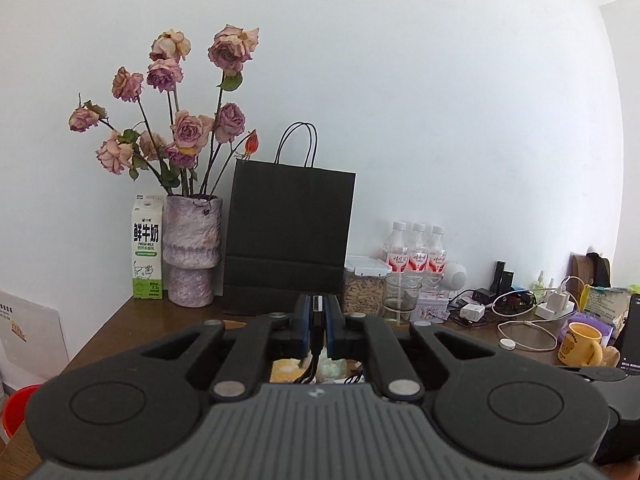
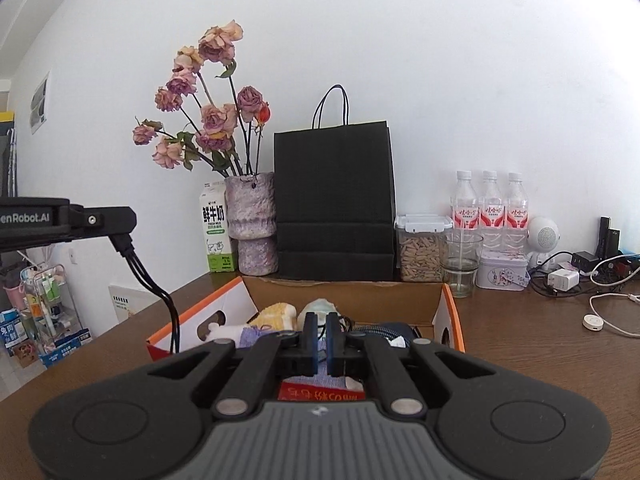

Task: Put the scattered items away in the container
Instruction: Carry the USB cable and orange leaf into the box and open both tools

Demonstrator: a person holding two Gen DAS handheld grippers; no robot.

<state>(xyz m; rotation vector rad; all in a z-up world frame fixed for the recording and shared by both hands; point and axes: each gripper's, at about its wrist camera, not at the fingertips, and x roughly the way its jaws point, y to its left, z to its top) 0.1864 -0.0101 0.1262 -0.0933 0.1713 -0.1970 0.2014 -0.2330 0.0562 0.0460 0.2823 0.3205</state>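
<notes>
An open cardboard box [image 2: 448,308] with orange edges sits on the brown table [image 2: 540,360]. In it lie a yellow soft item [image 2: 276,314], a pale green item [image 2: 320,306], a white plush toy [image 2: 218,330], a dark item [image 2: 394,328] and a red packet [image 2: 320,394]. My left gripper [image 1: 318,304] is shut on the plug of a black cable [image 1: 317,322]. In the right wrist view this left gripper [image 2: 120,220] hangs above the box's left side, and the black cable [image 2: 160,292] trails down into the box. My right gripper [image 2: 320,340] is shut over the box, with nothing visible between its pads.
Along the wall stand a milk carton [image 2: 216,232], a vase of dried roses [image 2: 252,224], a black paper bag [image 2: 334,200], a jar [image 2: 422,248], a glass [image 2: 462,264], a tin [image 2: 502,274] and water bottles [image 2: 490,212]. Chargers and white cables [image 2: 608,312] lie at the right; a yellow mug [image 1: 582,344].
</notes>
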